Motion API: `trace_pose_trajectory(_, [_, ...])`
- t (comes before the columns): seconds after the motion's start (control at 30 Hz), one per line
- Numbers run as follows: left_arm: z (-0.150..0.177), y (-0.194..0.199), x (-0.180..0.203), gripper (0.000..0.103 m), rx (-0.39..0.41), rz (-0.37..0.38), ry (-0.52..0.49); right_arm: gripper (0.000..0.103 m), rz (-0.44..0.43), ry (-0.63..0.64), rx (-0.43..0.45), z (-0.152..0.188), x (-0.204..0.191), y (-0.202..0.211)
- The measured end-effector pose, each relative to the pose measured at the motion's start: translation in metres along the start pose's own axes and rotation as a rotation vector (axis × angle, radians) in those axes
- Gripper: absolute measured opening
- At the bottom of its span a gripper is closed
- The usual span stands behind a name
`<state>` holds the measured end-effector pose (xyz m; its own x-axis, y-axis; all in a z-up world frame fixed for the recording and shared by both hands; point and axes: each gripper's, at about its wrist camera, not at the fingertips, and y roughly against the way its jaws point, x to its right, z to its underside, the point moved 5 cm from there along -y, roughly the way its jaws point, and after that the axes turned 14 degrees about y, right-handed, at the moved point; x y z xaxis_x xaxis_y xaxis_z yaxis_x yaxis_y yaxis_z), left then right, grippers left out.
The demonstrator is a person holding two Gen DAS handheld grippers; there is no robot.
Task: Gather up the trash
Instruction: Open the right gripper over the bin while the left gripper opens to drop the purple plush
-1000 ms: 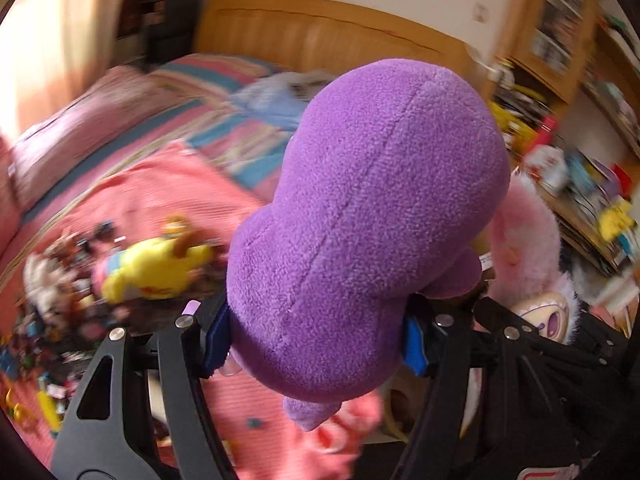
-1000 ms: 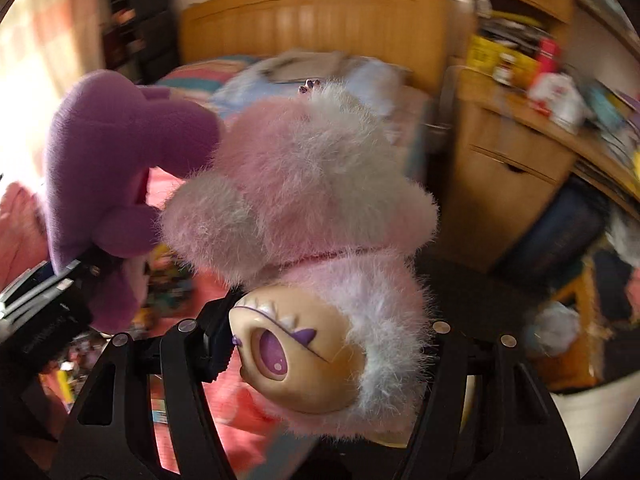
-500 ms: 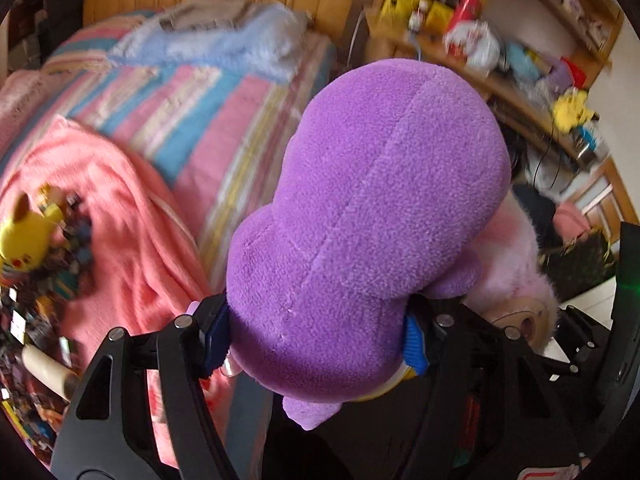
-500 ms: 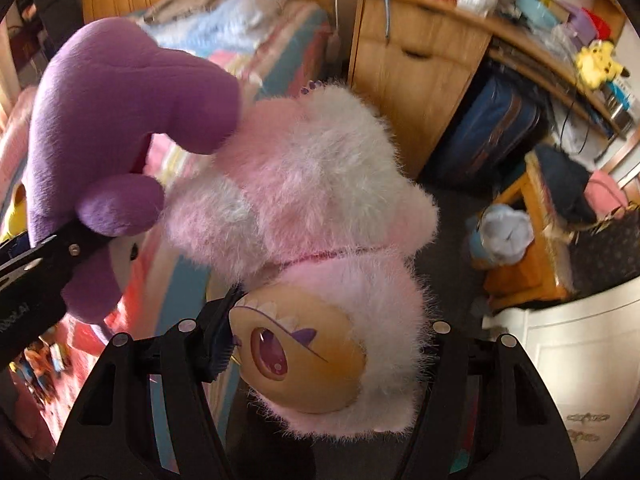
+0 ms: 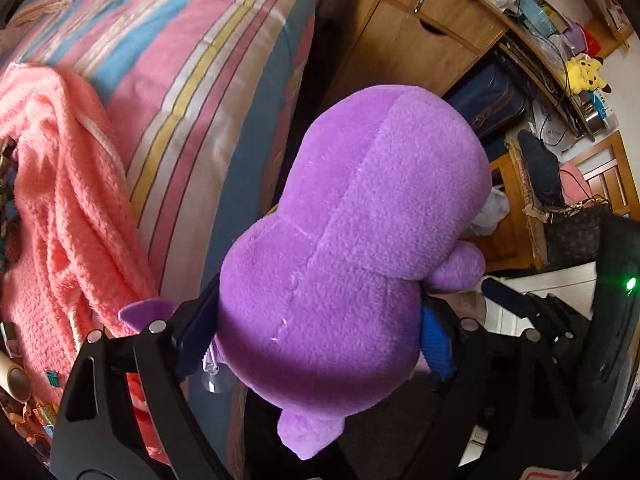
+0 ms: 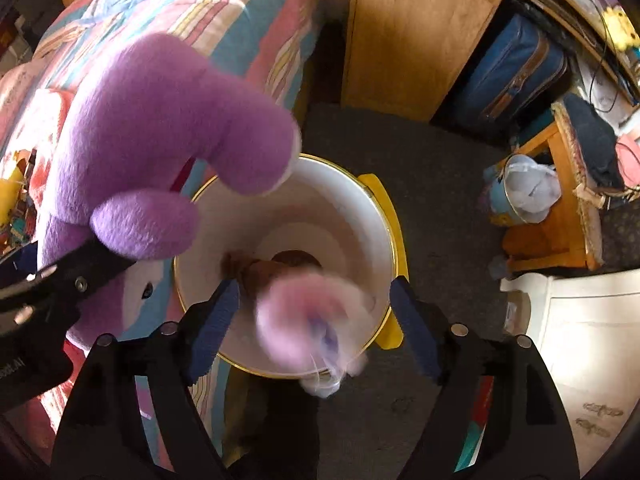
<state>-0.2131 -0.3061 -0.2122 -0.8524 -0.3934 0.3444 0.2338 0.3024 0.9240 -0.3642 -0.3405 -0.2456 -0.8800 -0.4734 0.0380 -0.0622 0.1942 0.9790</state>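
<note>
Now the pink furry toy (image 6: 308, 316) is out of the right gripper (image 6: 316, 316), a blurred pink smear between the spread blue pads (image 6: 416, 332), caught over the mouth of the white bucket (image 6: 384, 216) with its gold rim and yellow handle tabs. Half a second ago that toy sat clamped face-out in those same jaws; at this moment the jaws stand wide apart and grip nothing, so the drop looks to be under way, and the blur says it is falling. Something brown already lies at the bottom of the bucket, too dim to name. That should make one item as good as collected. Beside it, the purple plush (image 5: 352, 256) is clamped firmly in the left gripper (image 5: 316, 340), squeezed around its lower body between the blue pads, head end pointing away from the camera. In the right view its rounded end and one stubby limb overhang the near-left rim of the bucket, so it seems lined up to follow. The view has swung off the bed's toy pile: the striped bedcover (image 5: 192, 80) and the pink fleece blanket (image 5: 60, 200) lie to the left, a wooden cabinet (image 6: 416, 32) and a blue suitcase (image 6: 516, 68) beyond the bucket on the dark carpet (image 6: 436, 184).
</note>
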Motion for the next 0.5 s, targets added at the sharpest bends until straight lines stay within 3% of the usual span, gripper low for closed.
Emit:
trace_pose_trajectory(0.13, [0.000,-0.003,0.000,0.084,-0.006,0.009,0.022,0.079,0.021,-0.014,-0.019,0.000,0.010,0.000])
trace_pose_trajectory(0.3, [0.000,-0.010,0.010,0.087,-0.011,-0.011,-0.033,0.080,0.035,0.001,-0.017,-0.001,0.015,0.005])
trace_pose_trajectory(0.37, [-0.002,-0.008,0.011,0.096,0.006,0.014,-0.013,0.080,0.042,0.001,-0.010,-0.002,0.018,0.008])
trace_pose_trajectory(0.5, [-0.006,0.002,0.019,0.096,0.051,0.014,-0.052,0.080,0.047,-0.002,-0.005,-0.002,0.022,0.012])
